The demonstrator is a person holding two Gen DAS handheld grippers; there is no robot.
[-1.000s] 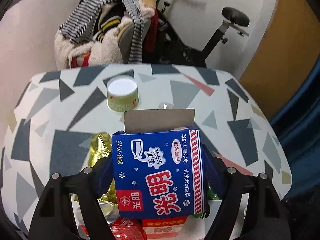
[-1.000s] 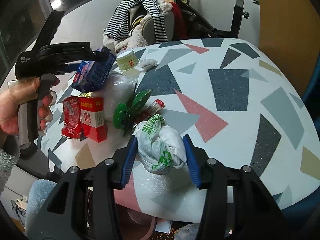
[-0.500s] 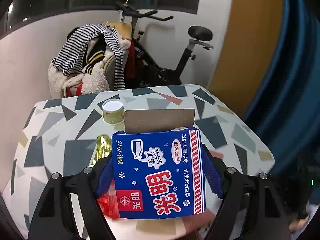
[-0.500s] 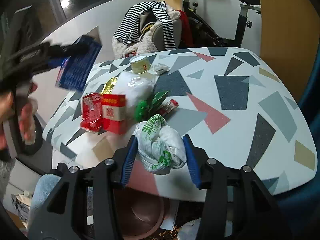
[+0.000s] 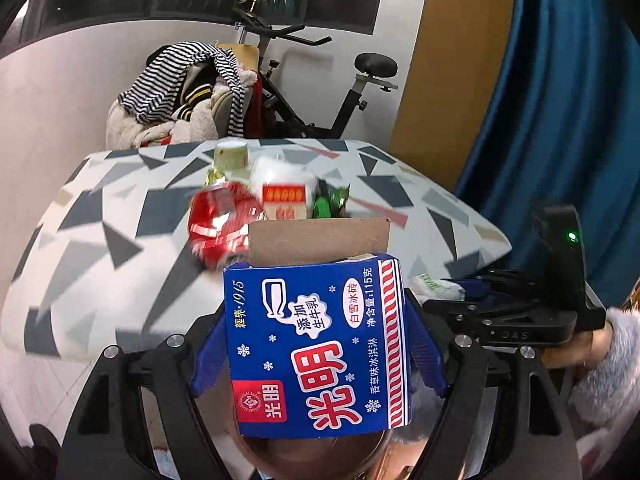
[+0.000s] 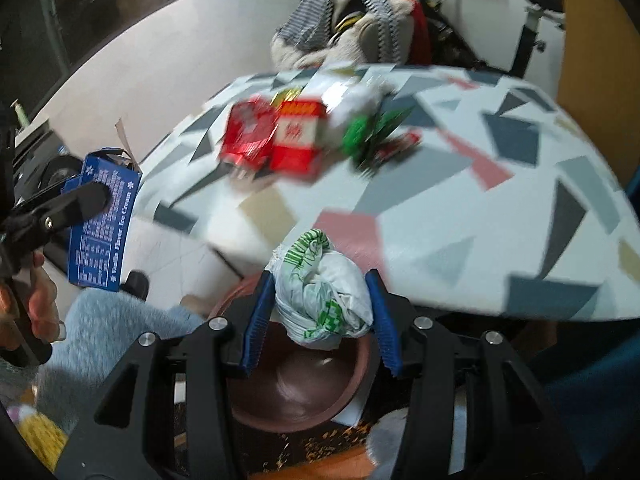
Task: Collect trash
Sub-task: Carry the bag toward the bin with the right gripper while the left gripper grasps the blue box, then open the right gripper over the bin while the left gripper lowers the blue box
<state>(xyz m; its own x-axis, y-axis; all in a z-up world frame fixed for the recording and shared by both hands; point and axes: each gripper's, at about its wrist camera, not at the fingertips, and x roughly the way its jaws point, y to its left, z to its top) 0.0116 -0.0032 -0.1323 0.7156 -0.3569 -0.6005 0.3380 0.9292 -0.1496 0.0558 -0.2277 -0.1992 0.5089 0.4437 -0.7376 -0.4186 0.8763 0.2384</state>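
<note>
Now both loads hung over the bin.
Left gripper (image 5: 318, 350) clamped the blue ice-cream box (image 5: 320, 344); right gripper (image 6: 318, 312) pinched the knotted plastic bag (image 6: 324, 292) above the brown bin (image 6: 300, 392) at lower centre; next, jaws needed opening.

Two tools, left (image 5: 318, 354) and right (image 6: 318, 310); one blue carton (image 5: 316, 344); one knotted bag (image 6: 326, 294); one brown bin (image 6: 296, 392); one tabletop (image 6: 500, 216).

My left tongs (image 5: 318, 354) hold a blue carton (image 5: 318, 346) printed "光明" in red, "1915", "添加生牛乳", "白雪冰砖", "净含量:115克" and "香草味冰淇淋". At the left of the right-wrist view its side reads "Vanilla Flavor Ice Cream". The red packs' print is blurred.
</note>
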